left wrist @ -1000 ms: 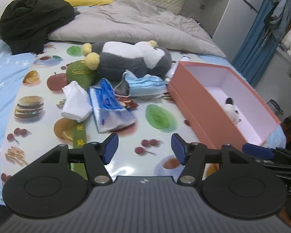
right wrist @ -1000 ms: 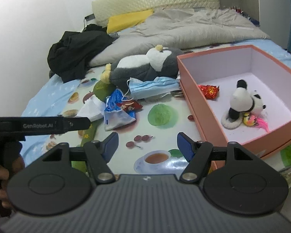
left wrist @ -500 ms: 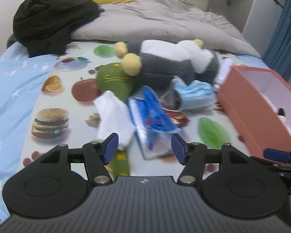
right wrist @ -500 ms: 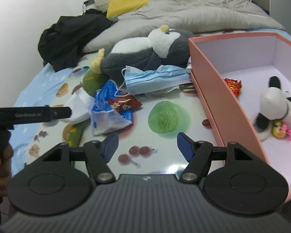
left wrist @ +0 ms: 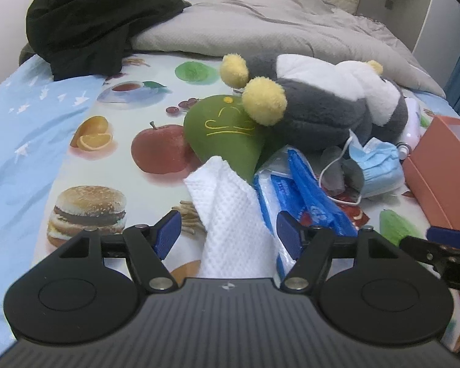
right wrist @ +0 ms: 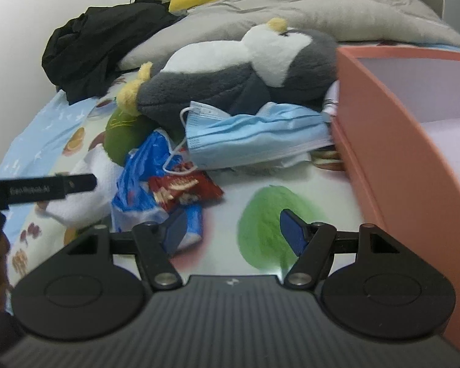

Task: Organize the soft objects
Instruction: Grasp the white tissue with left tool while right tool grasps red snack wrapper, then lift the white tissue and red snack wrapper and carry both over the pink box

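A grey and white plush penguin (left wrist: 316,110) (right wrist: 230,73) lies on the fruit-print sheet (left wrist: 113,165), with a green plush (left wrist: 227,135) against its yellow feet. A white towel (left wrist: 230,214) lies between the fingers of my left gripper (left wrist: 228,236), whose jaws are opening; the pads stand apart from the cloth. A blue face mask (right wrist: 254,135) rests below the penguin. My right gripper (right wrist: 233,233) stands open low over the sheet, its left finger beside a blue plastic pack (right wrist: 138,178) and a red snack bag (right wrist: 181,187).
An orange box (right wrist: 395,141) (left wrist: 438,165) with a pale inside stands on the right. A black garment (left wrist: 95,21) and a grey duvet (left wrist: 276,24) lie at the back. The left gripper's arm (right wrist: 40,188) shows in the right wrist view, a hand below it.
Both grippers have moved forward and down toward the pile. The towel now sits between the left fingers, which have spread slightly. The box's contents have slid out of the right wrist view.
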Demonstrator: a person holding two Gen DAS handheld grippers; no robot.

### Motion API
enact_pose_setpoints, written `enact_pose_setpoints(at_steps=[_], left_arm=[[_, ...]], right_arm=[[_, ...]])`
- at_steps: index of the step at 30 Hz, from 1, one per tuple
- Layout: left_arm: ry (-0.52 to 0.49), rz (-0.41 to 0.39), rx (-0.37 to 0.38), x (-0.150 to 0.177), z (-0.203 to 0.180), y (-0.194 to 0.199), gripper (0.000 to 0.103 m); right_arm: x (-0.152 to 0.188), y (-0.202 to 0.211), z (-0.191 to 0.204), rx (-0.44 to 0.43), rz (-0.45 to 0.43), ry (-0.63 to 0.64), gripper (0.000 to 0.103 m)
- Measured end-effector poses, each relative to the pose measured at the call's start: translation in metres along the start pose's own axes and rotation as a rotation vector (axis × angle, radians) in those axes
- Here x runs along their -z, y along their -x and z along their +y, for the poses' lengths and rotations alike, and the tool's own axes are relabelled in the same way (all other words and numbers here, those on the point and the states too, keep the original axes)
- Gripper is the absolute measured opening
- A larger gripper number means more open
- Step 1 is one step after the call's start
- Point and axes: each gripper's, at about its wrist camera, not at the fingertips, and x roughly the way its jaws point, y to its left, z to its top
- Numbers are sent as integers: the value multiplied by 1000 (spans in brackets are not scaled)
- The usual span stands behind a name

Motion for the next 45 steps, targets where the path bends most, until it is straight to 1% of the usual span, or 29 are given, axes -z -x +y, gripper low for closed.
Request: enact_pose_setpoints(at_steps=[5,7,9,10,11,14,15,16,18,20,21,26,27,28,29,30,32,35,36,41,45], left_arm=[[11,13,19,3,4,-15,70],[24,25,29,5,7,-20,58],[48,35,55,7,11,-23,54],[57,43,74,7,12,-25,50],[68,50,89,8,13,-26,48],[73,49,105,9,13,-28,42],[75,48,112,9,12,-28,37],[77,48,117,9,12,-28,36],[75,45,113,9,10,-26,35],[78,42,116,9,12,-25,35],[85,41,118,9,13,-25,34],[91,32,104,10,13,-16,30],[92,29,101,10,13,-12,25],[93,24,101,10,13,-9,15],[95,20,111,11,13,-5,11],[99,20,119,12,13,-1,10],[94,17,112,13,12,6,8],[87,5,120,17,8,20,7],[85,2,124,19,7,24,7],[99,-3,158,30,-1,45,7],[106,-1,187,44,-12,60,7]], right_arm=[[-11,-26,8,-81,22,-46,69],[-15,-33,11,-108,22,-59,69],[-18,-40,13,-128,29,-79,69],[-19,-45,15,-132,37,-90,69],[-20,-48,15,-132,43,-98,69],[-20,-60,15,-127,66,-111,69],[-20,-63,15,-125,73,-113,70],[-19,-65,15,-127,80,-113,71],[-19,-67,16,-134,83,-115,64],[-19,-67,16,-149,94,-116,47],[-19,-67,17,-152,100,-110,44],[-18,-56,16,-143,89,-93,36],[-18,-52,16,-138,87,-90,35],[-18,-50,14,-136,88,-88,34],[-17,-47,13,-136,88,-85,33],[-16,-44,13,-137,87,-83,32],[-15,-37,12,-133,82,-75,30],[-11,-25,12,-123,80,-61,24],[-9,-21,12,-121,79,-58,23],[3,0,10,-111,82,-57,10],[16,20,7,-96,82,-55,10]])
